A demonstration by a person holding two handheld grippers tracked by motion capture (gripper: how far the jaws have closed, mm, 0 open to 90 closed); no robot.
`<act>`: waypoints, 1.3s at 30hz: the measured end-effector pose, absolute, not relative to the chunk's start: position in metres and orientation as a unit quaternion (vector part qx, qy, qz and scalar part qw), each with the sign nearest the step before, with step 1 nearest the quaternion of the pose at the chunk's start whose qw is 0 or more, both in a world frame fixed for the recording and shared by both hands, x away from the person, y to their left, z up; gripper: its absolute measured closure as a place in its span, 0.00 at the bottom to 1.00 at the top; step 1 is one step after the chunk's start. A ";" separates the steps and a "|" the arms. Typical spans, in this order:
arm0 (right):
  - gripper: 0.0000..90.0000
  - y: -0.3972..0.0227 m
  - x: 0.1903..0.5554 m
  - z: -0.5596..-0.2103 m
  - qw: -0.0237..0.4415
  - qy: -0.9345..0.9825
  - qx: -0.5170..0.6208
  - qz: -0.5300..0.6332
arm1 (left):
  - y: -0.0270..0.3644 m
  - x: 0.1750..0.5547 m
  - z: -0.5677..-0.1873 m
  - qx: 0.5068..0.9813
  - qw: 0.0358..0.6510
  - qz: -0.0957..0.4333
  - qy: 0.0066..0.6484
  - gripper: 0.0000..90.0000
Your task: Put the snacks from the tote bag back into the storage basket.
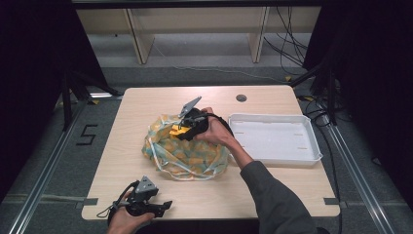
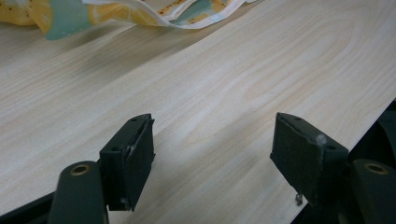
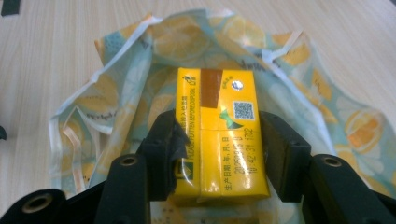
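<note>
— What is your right gripper (image 3: 217, 140) doing?
— I am clamping its jaws on the yellow carton (image 3: 217, 135), over the patterned bag (image 1: 187, 151) lying mid-table, left of the white tray (image 1: 311, 156).
— And the left gripper (image 2: 212, 158)?
— I am holding it apart and empty, resting at the table's (image 2: 243, 88) near left edge.

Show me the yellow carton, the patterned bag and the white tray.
yellow carton (image 3: 219, 135): right gripper view, its top face.
patterned bag (image 1: 195, 157): high view, its crumpled middle.
white tray (image 1: 311, 139): high view, right rim.
</note>
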State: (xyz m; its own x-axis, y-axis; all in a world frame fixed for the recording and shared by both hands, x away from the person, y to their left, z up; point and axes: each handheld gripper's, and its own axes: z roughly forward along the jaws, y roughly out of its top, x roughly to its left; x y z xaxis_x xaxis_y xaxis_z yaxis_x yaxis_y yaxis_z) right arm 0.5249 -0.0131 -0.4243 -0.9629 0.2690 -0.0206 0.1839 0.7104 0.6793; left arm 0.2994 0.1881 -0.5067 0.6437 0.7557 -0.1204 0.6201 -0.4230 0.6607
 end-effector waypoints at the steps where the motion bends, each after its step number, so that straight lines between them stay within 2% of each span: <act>1: 0.58 -0.013 0.525 -0.421 0.057 0.923 0.120 0.362 | 0.188 0.300 -0.507 0.840 0.340 0.099 0.411 0.33; 6: 0.59 -0.010 0.524 -0.411 0.060 0.930 0.107 0.346 | 0.188 0.300 -0.507 0.838 0.344 0.100 0.412 0.33; 24: 0.57 -0.004 0.522 -0.417 0.041 0.939 0.103 0.325 | 0.186 0.299 -0.507 0.839 0.348 0.097 0.407 0.33; 39: 0.58 0.003 0.520 -0.421 0.058 0.943 0.099 0.313 | 0.187 0.299 -0.507 0.839 0.347 0.096 0.407 0.33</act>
